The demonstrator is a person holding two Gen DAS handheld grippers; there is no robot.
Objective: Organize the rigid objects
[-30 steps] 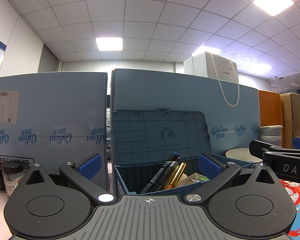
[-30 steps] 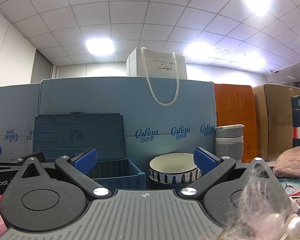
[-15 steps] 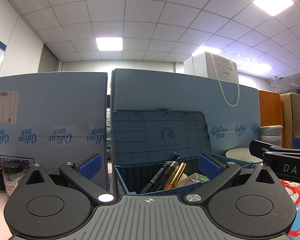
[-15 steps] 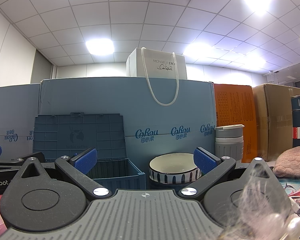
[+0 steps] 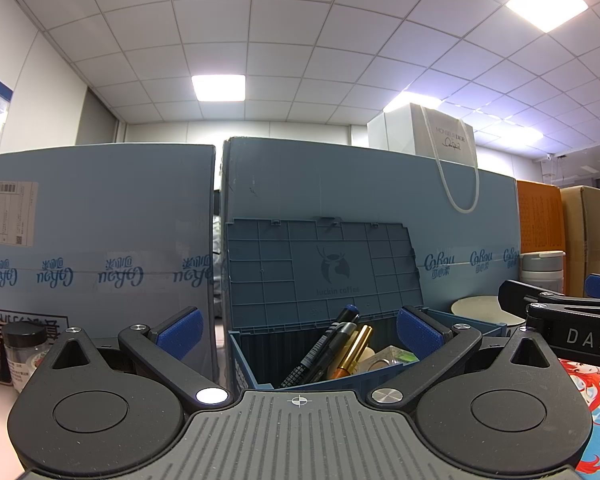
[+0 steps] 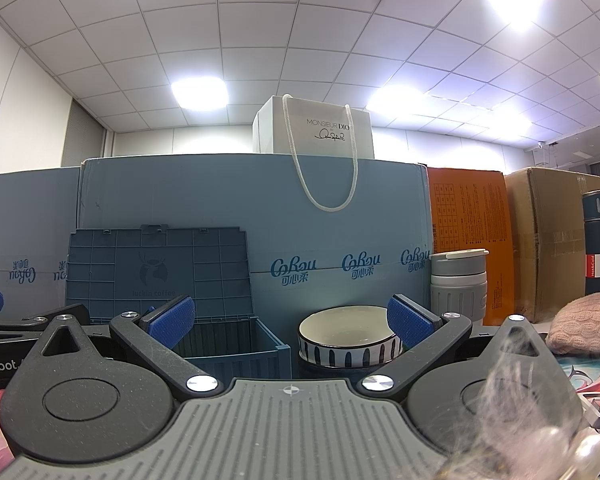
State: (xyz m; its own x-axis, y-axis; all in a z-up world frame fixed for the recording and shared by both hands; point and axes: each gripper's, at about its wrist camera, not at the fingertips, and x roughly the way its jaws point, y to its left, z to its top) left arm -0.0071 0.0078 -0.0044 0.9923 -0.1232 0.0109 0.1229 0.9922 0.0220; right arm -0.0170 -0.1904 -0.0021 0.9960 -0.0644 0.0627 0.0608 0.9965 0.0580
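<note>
Pens [image 5: 332, 350] are leaning inside the open blue crate [image 5: 256, 364] facing my left hand-held gripper [image 5: 298, 328], gaping wide, gripping nothing. My right hand-held gripper [image 6: 290, 318], equally spread and empty, is facing a striped bowl [image 6: 348, 346].

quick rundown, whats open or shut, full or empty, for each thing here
left hand-held gripper: open, empty
right hand-held gripper: open, empty
blue bin: lid up, pens inside
striped bowl: upright, looks empty
grey cup: lid on
dark flask: upright, capped
small jar: capped
</note>
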